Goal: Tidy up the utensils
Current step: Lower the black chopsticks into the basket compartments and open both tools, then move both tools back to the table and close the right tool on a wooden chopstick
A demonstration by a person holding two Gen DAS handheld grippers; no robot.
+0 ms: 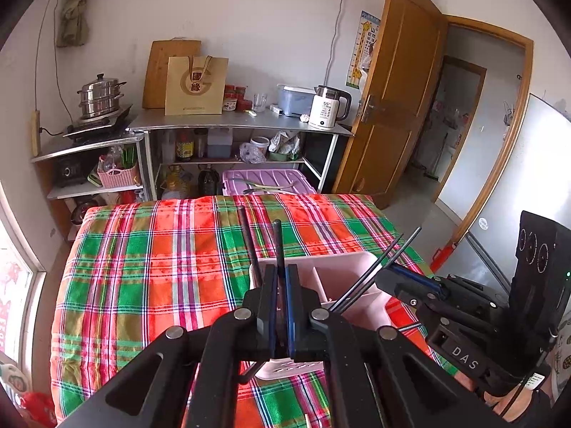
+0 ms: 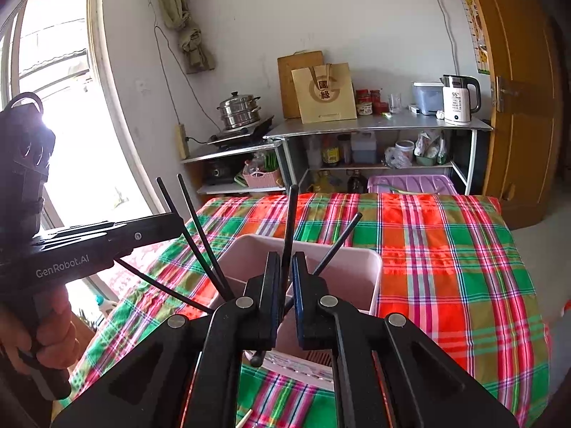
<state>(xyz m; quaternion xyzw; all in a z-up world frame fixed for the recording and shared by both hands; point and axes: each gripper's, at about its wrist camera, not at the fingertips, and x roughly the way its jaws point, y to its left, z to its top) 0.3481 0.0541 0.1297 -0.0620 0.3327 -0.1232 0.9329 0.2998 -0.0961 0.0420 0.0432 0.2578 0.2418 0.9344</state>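
A pink divided utensil holder (image 1: 342, 267) (image 2: 357, 249) lies on the plaid-covered table, right under both grippers. My left gripper (image 1: 281, 267) is shut on black chopsticks (image 1: 277, 239) whose upper ends point up and away from me. Seen from the right wrist, the left gripper (image 2: 178, 221) reaches in from the left, with its chopsticks (image 2: 200, 235) slanting down into the holder. My right gripper (image 2: 286, 255) (image 1: 383, 274) stands slightly open. One black chopstick (image 2: 291, 221) rises between its pads, with a narrow gap on the right side. Another chopstick (image 2: 339, 242) leans right, behind the right finger.
The plaid tablecloth (image 1: 150, 267) (image 2: 446, 267) covers the whole table. Behind it stand metal shelves with a white kettle (image 1: 326, 107), a paper bag (image 1: 196, 85) and a steamer pot (image 1: 101, 94). A wooden door (image 1: 399, 89) hangs open at the right. A hand (image 2: 53, 321) holds the left gripper.
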